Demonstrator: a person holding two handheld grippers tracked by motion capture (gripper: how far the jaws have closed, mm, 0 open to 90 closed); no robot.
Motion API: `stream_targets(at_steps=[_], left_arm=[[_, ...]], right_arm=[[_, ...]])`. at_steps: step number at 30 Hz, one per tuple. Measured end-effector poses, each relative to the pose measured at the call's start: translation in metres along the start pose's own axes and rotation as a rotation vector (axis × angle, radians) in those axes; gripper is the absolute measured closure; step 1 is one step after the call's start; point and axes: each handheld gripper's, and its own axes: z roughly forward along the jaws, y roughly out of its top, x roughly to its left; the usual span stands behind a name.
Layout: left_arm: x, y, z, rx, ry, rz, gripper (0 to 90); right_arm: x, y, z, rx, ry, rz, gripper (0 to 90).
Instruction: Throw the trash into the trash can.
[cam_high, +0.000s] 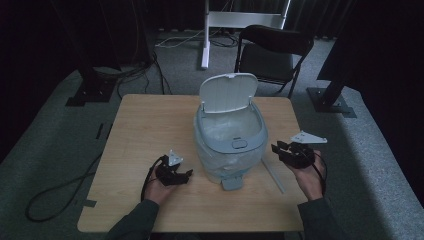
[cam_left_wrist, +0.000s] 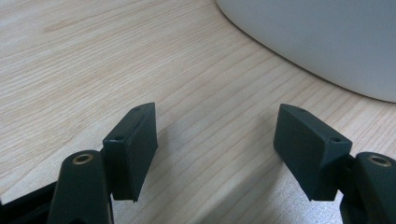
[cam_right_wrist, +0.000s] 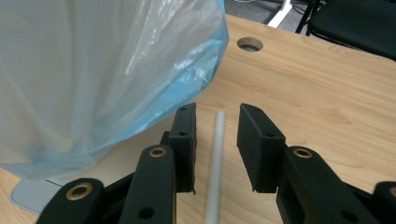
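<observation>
A small white pedal bin stands mid-table with its lid tipped up and a pale blue plastic bag lining it and draped over its sides. A thin grey rod lies on the table to the bin's right. My right gripper hovers over the rod's far end; in the right gripper view the rod runs between the jaws of that gripper with a gap on each side. My left gripper rests open on the wood left of the bin, and in its own view the gripper holds nothing, with the bin wall ahead.
The bin's grey pedal sticks out toward the table's front edge. A cable hole is cut in the tabletop. A black chair and a white stand are beyond the far edge. Bare wood stretches to the left.
</observation>
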Motion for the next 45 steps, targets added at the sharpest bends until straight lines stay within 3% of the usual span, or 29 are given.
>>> stream_targets(at_steps=[30, 45], left_arm=[[0.000, 0.000, 0.000, 0.000, 0.001, 0.000, 30.2], [0.000, 0.000, 0.000, -0.001, 0.001, -0.001, 30.1]], right_arm=[[-0.008, -0.032, 0.020, 0.094, 0.007, 0.044, 68.3], [-0.010, -0.047, 0.036, 0.159, -0.006, 0.041, 68.5]])
